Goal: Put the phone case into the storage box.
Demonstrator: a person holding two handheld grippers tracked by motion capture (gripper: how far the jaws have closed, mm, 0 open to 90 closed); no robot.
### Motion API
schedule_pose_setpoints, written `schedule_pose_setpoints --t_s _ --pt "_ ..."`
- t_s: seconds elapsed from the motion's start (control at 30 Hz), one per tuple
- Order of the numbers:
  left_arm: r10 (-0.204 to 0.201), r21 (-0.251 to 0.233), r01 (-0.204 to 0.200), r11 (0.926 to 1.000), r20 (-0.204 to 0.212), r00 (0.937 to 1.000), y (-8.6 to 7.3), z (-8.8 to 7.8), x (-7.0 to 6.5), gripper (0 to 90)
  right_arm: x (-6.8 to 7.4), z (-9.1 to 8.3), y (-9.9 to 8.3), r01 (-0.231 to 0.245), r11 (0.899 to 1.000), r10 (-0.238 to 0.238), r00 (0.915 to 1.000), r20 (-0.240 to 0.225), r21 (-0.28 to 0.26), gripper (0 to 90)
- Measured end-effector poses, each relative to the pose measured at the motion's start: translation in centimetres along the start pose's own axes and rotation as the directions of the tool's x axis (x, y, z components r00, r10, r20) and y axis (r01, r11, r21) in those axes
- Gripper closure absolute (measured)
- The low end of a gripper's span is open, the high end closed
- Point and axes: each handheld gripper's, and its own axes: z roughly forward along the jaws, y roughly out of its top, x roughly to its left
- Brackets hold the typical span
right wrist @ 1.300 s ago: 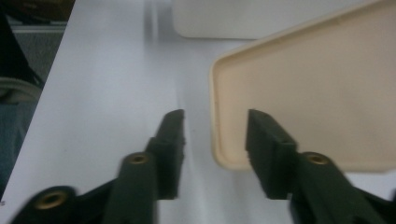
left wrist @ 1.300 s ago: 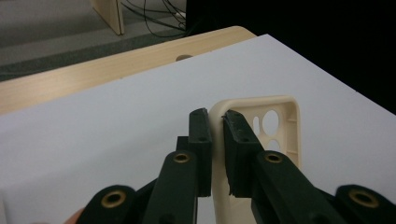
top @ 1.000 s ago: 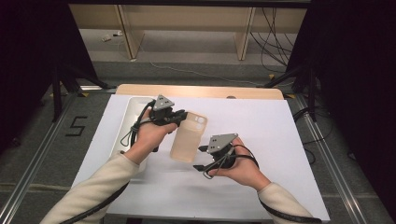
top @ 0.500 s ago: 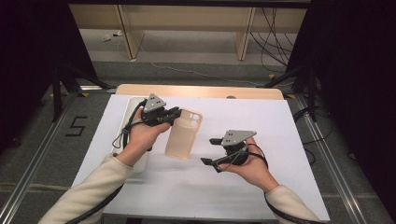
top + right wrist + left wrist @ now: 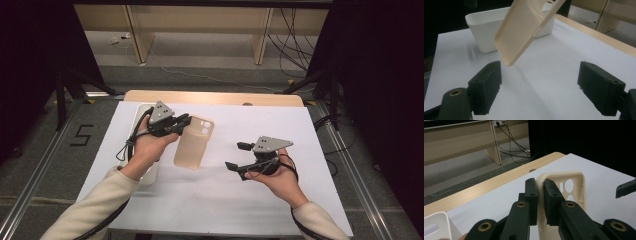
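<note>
A beige phone case (image 5: 192, 145) with a camera cut-out hangs tilted above the white table cover. My left gripper (image 5: 186, 120) is shut on its side edge near the top corner. In the left gripper view the two black pads (image 5: 531, 192) pinch the case's rim (image 5: 574, 187). My right gripper (image 5: 234, 155) is to the right of the case, apart from it and open. Its jaws have just been opening and nothing is between them. In the right gripper view the case (image 5: 524, 27) hangs ahead of and above the wide-set right gripper (image 5: 541, 82).
A white plastic bin (image 5: 137, 112) stands at the table's left, behind my left hand, and appears as the white bin (image 5: 481, 25) beyond the case. The white sheet (image 5: 280, 125) covers a wooden table; its far edge (image 5: 215, 97) is bare. Floor cables lie beyond.
My right gripper has drawn away to the right from the case's lower end, its jaws spreading wider. My left hand has stayed nearly in place, the case still in its grip.
</note>
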Motion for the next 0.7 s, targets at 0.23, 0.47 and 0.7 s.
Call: schedule_pose_setpoints --t_s 0.23,0.47,0.7 --pt "0.015 -0.017 -0.015 0.9997 0.01 0.9998 0.0 -0.2 0.2 82.3 -0.3 -1.3 -0.5 -0.015 0.999 0.017 0.9987 0.048 -0.045 20.7" --pt "0.013 -0.03 -0.012 0.9995 0.009 0.9999 0.0 -0.5 0.5 82.2 -0.5 -2.5 -0.8 -0.034 0.996 0.041 0.9953 0.088 -0.078 20.6" --pt "0.013 -0.043 -0.012 0.999 0.004 0.9999 0.0 -1.0 0.9 82.3 -0.4 -3.1 -1.0 -0.039 0.995 0.048 0.9943 0.096 -0.089 19.7"
